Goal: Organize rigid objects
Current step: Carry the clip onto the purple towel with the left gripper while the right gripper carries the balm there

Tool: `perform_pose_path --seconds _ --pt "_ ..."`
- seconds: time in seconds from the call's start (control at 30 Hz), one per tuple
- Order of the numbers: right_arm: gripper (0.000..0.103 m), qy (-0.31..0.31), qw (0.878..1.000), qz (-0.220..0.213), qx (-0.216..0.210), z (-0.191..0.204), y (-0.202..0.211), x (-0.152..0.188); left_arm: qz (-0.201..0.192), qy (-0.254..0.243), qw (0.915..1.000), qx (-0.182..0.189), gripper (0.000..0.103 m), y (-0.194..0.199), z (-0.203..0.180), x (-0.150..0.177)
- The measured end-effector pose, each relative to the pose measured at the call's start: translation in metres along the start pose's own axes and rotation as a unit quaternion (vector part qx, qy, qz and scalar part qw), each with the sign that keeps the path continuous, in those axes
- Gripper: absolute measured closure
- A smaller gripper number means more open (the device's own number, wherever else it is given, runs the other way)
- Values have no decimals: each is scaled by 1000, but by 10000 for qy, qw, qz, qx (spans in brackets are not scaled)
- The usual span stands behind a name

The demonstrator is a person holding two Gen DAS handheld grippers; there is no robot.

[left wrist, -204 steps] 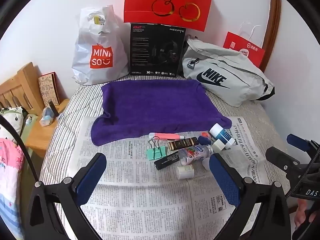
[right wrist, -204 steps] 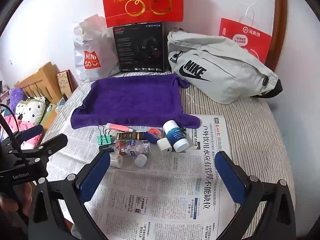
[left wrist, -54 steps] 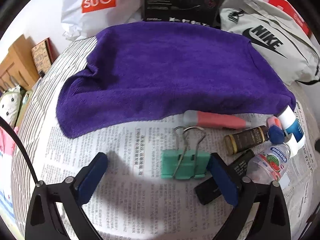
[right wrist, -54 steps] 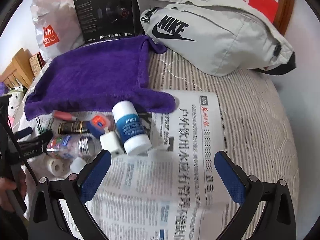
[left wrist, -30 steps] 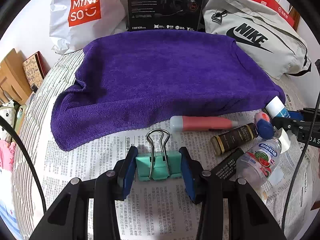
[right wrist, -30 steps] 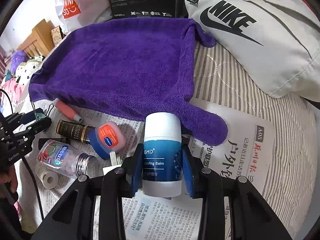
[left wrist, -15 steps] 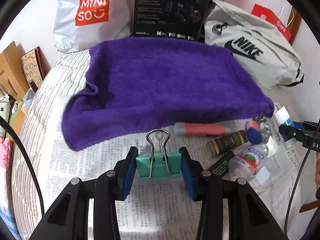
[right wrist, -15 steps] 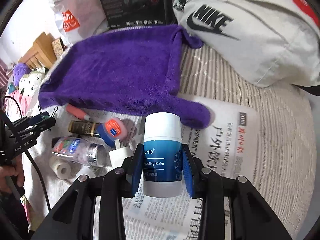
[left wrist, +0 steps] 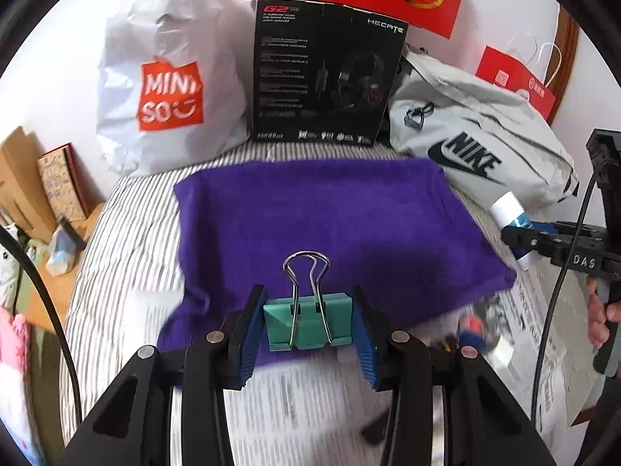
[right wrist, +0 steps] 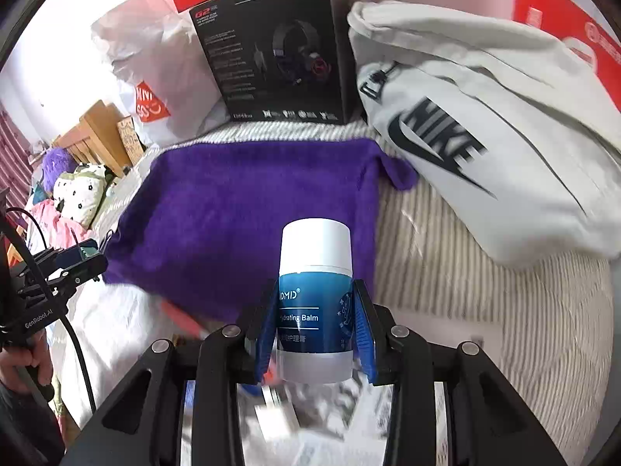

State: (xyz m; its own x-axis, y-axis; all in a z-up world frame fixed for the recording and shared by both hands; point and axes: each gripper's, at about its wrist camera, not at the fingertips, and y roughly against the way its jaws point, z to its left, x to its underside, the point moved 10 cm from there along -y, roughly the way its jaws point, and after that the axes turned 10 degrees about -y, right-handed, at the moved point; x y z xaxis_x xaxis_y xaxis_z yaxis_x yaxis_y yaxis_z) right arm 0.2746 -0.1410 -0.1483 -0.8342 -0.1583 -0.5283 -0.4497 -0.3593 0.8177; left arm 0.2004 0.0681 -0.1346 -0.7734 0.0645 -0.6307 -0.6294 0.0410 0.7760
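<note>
Two grippers are loaded, one object each. My left gripper [left wrist: 307,332] has its blue-padded fingers [left wrist: 248,339] drawn in narrow and pressed against the two ends of the teal plastic binder clip with silver wire handles [left wrist: 308,324]. I see the clip lifted off the bed, over the near edge of the purple fleece towel [left wrist: 322,225]. Its long body runs crosswise between the pads, and the wire loops point up and away from me toward the black headset box [left wrist: 328,73].

My right gripper [right wrist: 315,334] is clamped on the blue-and-white cylindrical balm bottle [right wrist: 315,303], its pads [right wrist: 268,339] gripping the dark blue label band on both sides. That bottle stands upright along its long axis, white cap on top, white base just below the pads. It hangs above the towel's right front corner, at the seam with the striped bedding [right wrist: 458,272].

From the left wrist view I can make out the right gripper's tool at the right edge, the bottle's white cap poking out toward the grey Nike bag [left wrist: 477,143]. Below both tools the printed newspaper sheet [left wrist: 310,404] and the small items on it are smeared with blur, so I cannot tell them apart. A white Miniso plastic bag [left wrist: 170,89] leans against the wall.
</note>
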Motion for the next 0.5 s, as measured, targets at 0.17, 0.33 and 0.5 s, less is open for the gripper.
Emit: perform_pose_path --seconds 0.17,0.33,0.5 --pt "67 95 9999 35 60 10 -30 -31 -30 64 9999 149 63 -34 9 -33" --pt "67 214 9995 173 139 14 -68 -52 83 79 9997 207 63 -75 17 -51" --pt "67 308 9987 344 208 16 -100 -59 241 167 9991 302 63 -107 19 -55"
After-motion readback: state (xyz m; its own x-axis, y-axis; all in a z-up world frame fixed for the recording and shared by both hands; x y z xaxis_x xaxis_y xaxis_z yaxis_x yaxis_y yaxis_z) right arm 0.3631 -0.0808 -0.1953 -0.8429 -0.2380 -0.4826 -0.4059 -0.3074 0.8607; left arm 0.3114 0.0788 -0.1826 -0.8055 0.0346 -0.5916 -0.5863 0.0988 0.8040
